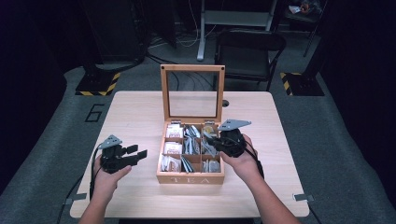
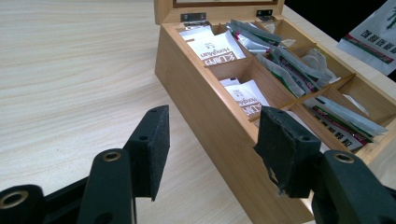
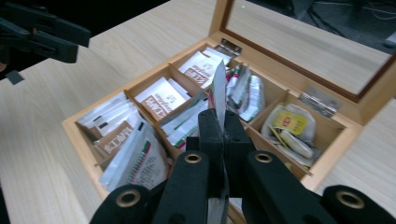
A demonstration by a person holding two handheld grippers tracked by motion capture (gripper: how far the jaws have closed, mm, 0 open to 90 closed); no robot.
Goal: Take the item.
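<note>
- Right gripper clamped edge-on upon a white tea sachet with a red and green stripe; jaws pressed together, sachet standing upright between the pads.
- Sachet held above the middle column of the wooden tea box, just over the other packets there; seen in the high view with the right gripper over the box's right half.
- Box sitting at the middle of the light wooden table, glass-paned lid standing upright at the back, "TEA" lettered on the front wall.
- Compartments stocked with white and brown sachets on the left, striped silver ones in the middle, yellow-labelled bags at the back right.
- Left gripper with jaws apart, nothing between the pads, hovering beside the box's left wall; well apart from the sachet.
- Left gripper resting low near the table's left side.
</note>
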